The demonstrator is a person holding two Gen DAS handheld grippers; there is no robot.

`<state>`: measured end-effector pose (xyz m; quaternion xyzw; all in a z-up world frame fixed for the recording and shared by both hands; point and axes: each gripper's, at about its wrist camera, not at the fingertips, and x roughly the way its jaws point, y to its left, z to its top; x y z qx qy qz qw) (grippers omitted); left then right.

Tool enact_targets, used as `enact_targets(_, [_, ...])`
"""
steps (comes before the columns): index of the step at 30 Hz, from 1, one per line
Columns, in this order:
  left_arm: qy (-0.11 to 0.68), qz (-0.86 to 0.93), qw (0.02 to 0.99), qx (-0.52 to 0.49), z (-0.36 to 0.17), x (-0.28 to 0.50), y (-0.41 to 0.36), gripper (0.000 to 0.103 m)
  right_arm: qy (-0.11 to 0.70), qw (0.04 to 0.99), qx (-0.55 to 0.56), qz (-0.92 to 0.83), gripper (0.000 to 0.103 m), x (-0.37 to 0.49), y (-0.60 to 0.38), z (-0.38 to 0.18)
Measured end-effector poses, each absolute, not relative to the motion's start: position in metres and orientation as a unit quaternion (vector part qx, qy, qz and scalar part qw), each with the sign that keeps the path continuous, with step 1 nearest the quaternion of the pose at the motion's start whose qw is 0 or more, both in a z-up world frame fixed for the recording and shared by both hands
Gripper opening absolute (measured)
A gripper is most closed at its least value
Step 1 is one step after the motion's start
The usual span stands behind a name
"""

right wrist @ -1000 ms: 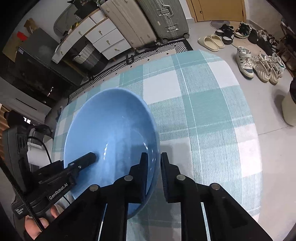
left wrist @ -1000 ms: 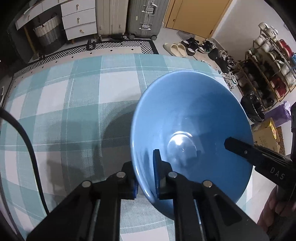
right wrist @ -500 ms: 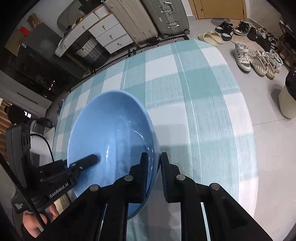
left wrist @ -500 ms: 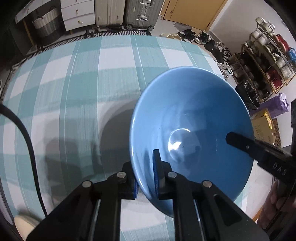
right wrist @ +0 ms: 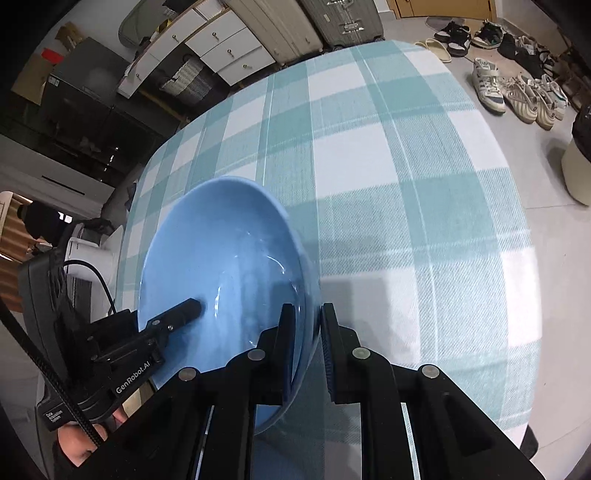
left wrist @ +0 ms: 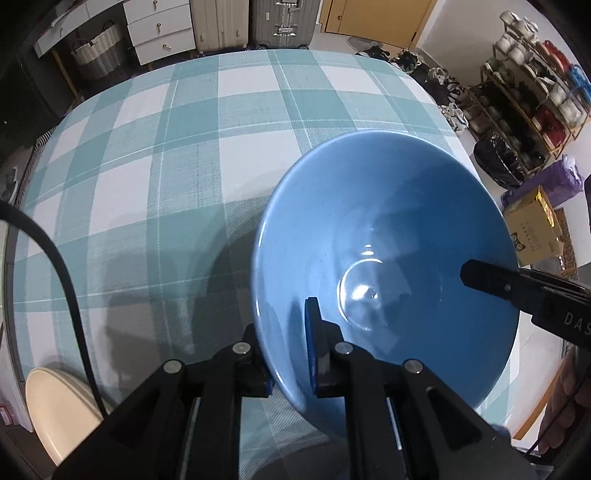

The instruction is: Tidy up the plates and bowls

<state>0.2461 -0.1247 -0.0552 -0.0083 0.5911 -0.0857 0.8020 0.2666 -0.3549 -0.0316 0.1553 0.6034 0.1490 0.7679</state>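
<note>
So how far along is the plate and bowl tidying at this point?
Nothing looks finished yet. In hand: the blue bowl is clamped at opposite rims by the left gripper and right gripper, above the checked tablecloth. Left: setting it down, perhaps with the cream plate at the table's edge; no other dishes show.

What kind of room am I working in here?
Most likely a lived-in home, near the entrance: a table under a teal checked cloth, suitcases against the wall, a loaded shoe rack and loose sneakers on the floor.
</note>
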Motion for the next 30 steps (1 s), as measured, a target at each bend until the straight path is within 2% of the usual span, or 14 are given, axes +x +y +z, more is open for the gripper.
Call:
enact_targets(5, [0.591,-0.086,0.802,-0.001,-0.059,0.241,-0.123,0.013,0.604,0.77,0.136,0.153,0.014,0.263,-0.348,-0.032])
enact_targets(7, [0.588,-0.088,0.804,0.0,-0.06,0.239,-0.125,0.014,0.598,0.777,0.124,0.156,0.021,0.262,-0.345,-0.029])
enact_targets(8, [0.591,-0.086,0.802,0.004,-0.062,0.239,-0.126,0.022,0.595,0.779,0.119,0.155,0.024,0.262,-0.344,-0.028])
enact_targets(9, [0.595,-0.084,0.799,0.009,-0.063,0.239,-0.128,0.043,0.593,0.782,0.114,0.154,0.028,0.262,-0.343,-0.027])
enact_targets(10, [0.598,-0.085,0.797,0.014,-0.064,0.24,-0.131,0.051,0.593,0.783,0.108,0.152,0.032,0.263,-0.342,-0.027])
enact_targets(12, [0.589,-0.091,0.803,0.019,-0.061,0.238,-0.135,0.051,0.589,0.789,0.098,0.145,0.043,0.265,-0.341,-0.026])
enact_targets(25, [0.574,-0.07,0.814,0.048,-0.061,0.24,-0.139,0.051,0.586,0.786,0.131,0.147,0.043,0.271,-0.349,-0.031])
enact_targets(26, [0.575,-0.076,0.814,0.038,-0.061,0.241,-0.137,0.051,0.586,0.785,0.135,0.15,0.041,0.271,-0.349,-0.031])
enact_targets(27, [0.577,-0.086,0.812,0.025,-0.061,0.241,-0.134,0.051,0.583,0.787,0.134,0.151,0.031,0.271,-0.349,-0.031])
enact_targets(30, [0.578,-0.092,0.811,0.003,-0.059,0.246,-0.128,0.05,0.582,0.789,0.133,0.147,0.025,0.271,-0.349,-0.031])
